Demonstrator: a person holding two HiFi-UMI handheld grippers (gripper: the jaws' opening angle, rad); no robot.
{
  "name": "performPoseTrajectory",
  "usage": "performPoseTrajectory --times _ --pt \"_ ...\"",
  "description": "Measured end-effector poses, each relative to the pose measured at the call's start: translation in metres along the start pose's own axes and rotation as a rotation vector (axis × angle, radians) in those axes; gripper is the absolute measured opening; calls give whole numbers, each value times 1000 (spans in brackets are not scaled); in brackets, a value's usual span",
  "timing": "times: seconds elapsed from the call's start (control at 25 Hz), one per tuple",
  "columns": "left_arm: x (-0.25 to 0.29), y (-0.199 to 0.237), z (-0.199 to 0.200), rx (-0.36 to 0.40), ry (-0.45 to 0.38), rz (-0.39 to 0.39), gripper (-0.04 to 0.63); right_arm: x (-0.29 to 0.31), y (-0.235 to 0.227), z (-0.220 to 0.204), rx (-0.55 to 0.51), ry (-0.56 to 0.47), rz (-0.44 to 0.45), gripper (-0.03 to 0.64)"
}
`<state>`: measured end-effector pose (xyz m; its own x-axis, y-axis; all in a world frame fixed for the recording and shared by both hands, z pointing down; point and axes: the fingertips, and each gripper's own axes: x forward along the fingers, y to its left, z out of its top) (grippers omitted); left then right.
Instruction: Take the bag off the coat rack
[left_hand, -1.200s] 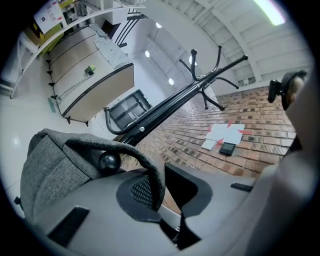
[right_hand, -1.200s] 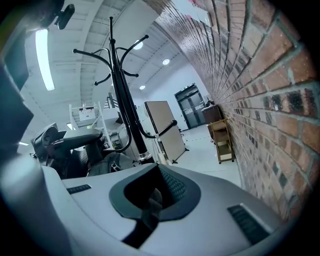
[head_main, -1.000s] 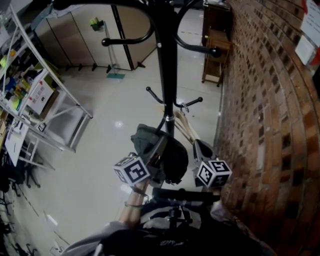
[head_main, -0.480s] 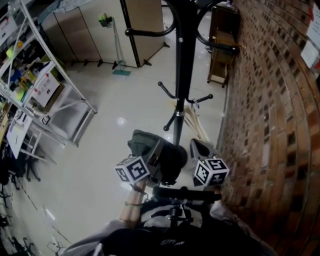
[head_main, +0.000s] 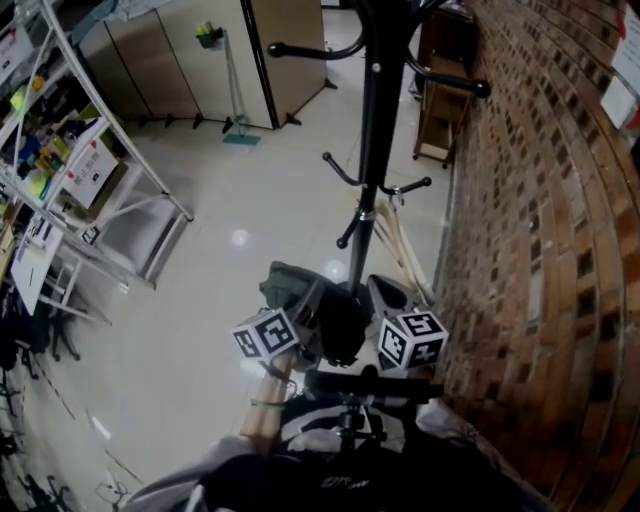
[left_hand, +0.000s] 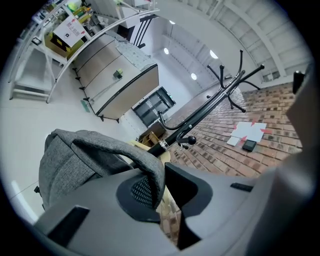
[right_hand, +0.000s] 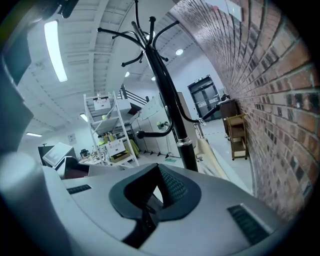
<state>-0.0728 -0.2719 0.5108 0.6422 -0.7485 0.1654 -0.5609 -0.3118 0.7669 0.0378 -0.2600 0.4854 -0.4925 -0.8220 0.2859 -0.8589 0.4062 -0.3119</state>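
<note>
The grey fabric bag (left_hand: 65, 167), judged soft and light, is clamped by its strap (left_hand: 125, 151) in the fingers of the left gripper (left_hand: 162, 176); those of the right gripper (right_hand: 156, 190) are closed, empty.

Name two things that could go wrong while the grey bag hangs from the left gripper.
The left gripper pinches only the thin strap of the grey bag, so it might slip out. The bag hangs close to the coat rack and its low hooks, so it may snag there.

Brick wall (head_main: 540, 200), pale floor (head_main: 230, 190) (glossy).
</note>
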Motion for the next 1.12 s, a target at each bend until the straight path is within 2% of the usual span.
performPoseTrajectory --times 0.28,1.12 --pt "-4 9 -11 -22 37 15 41 8 20 -17 -41 42 22 -6" --pt "0 13 -13 -32 64 21 41 9 21 -15 -80 43 21 -8"
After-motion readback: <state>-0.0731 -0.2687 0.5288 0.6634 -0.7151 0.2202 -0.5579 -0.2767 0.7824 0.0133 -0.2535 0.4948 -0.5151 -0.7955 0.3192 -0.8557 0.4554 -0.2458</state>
